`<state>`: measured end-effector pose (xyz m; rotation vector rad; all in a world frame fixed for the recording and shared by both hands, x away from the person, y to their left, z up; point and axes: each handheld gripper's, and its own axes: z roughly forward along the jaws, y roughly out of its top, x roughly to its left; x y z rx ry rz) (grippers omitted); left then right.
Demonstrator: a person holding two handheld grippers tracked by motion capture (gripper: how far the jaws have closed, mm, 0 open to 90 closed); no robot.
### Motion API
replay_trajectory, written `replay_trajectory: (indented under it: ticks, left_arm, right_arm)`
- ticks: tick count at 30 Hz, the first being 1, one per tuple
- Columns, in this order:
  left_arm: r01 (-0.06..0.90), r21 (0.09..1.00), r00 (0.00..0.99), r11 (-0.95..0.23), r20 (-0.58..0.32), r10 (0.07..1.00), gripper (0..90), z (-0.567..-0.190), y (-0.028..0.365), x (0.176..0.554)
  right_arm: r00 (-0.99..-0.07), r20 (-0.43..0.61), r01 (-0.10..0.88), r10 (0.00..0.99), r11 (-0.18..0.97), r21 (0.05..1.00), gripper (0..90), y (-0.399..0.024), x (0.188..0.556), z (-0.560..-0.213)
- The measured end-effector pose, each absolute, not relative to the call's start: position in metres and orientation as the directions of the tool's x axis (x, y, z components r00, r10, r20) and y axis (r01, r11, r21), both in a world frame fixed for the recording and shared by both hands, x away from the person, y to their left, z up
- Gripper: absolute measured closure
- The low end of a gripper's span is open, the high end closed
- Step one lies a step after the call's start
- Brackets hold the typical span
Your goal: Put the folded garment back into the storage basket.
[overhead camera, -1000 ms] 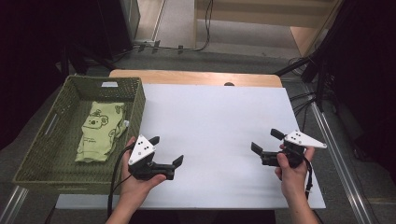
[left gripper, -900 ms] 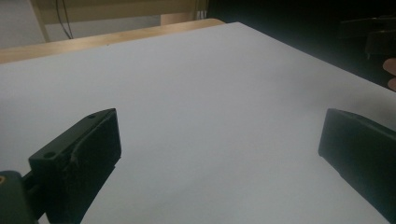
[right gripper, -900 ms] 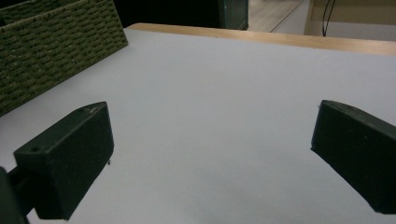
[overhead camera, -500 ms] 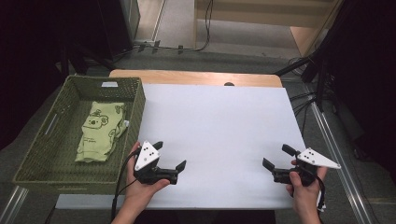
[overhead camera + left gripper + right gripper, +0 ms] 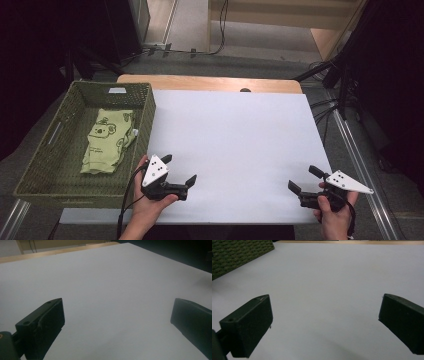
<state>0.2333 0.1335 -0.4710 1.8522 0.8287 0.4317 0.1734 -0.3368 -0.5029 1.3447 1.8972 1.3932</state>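
Note:
A green woven basket stands at the table's left side, with a folded light-green cloth printed with a koala lying inside it. My left gripper rests low over the white tabletop near the front edge, just right of the basket's near corner, open and empty. In the left gripper view my left gripper has its jaws wide apart over bare white surface. My right gripper is at the front right corner, also open and empty. In the right gripper view my right gripper points toward the basket.
The white sheet covers most of a wooden table whose far strip shows. Beyond the table lie cables on the floor. A dark stand rises at the right.
Both grippers have drawn back toward the near edge of the table. The right one also moved out toward the right corner. Both stayed open.

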Motion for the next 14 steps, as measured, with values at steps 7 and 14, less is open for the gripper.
replay_trajectory:
  ticks: [7, 14]
  left_arm:
    - [0.354, 0.902, 0.692, -0.247, -0.075, 0.718, 0.0, -0.4763, 0.1345, 0.2339]
    - [0.365, 0.896, 0.687, -0.252, -0.076, 0.723, 0.0, -0.4796, 0.1321, 0.2348]
  right_arm:
    - [-0.448, 0.172, 0.451, 0.878, 0.055, 0.891, 0.0, -0.3351, 0.1766, -0.5064]
    - [-0.462, 0.175, 0.456, 0.869, 0.064, 0.888, 0.0, -0.3334, 0.1792, -0.5092]
